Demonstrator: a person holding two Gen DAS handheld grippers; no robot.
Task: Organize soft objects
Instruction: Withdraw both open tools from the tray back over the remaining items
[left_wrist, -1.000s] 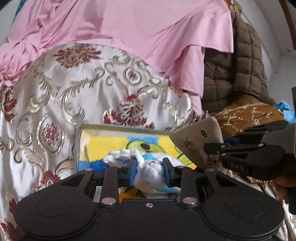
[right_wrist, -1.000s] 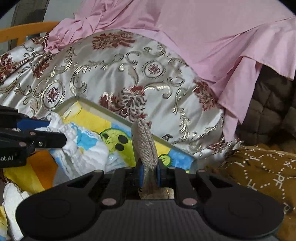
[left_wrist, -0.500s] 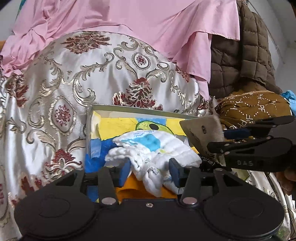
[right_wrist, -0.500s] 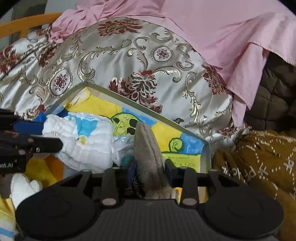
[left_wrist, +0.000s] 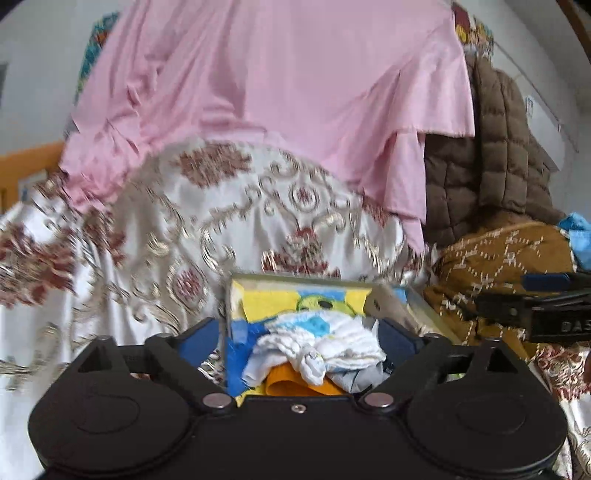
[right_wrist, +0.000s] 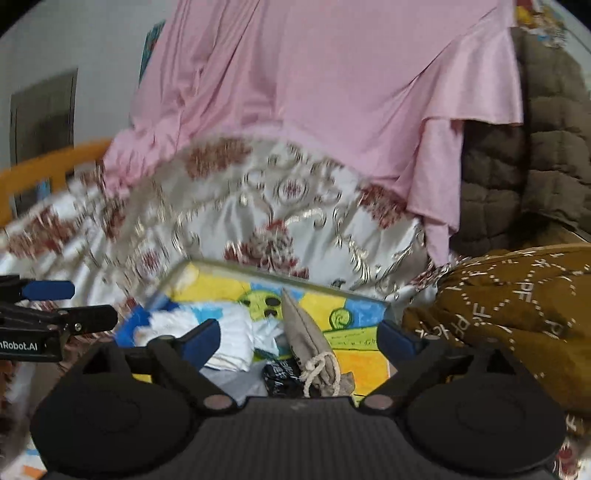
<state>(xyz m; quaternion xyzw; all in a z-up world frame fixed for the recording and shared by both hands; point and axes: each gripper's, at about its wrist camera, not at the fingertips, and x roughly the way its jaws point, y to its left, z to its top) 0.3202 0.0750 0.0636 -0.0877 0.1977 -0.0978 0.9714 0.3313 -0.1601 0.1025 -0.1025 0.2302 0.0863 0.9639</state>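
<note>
Cloth (left_wrist: 325, 341), pouch (right_wrist: 314, 347) lie in box (right_wrist: 280, 278); both tongs (left_wrist: 299, 339) (right_wrist: 299, 338) tilted down, opening wide, empty.

soft even daylight, motion blur smearing the patterned satin cover (left_wrist: 258, 229), fisheye bending and darkening the corners.

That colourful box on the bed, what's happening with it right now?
A person is tidying soft things into the box with two handheld grippers. The white cloth and the beige drawstring pouch lie inside it. The left gripper and right gripper have their jaws opening, gripping nothing.
</note>
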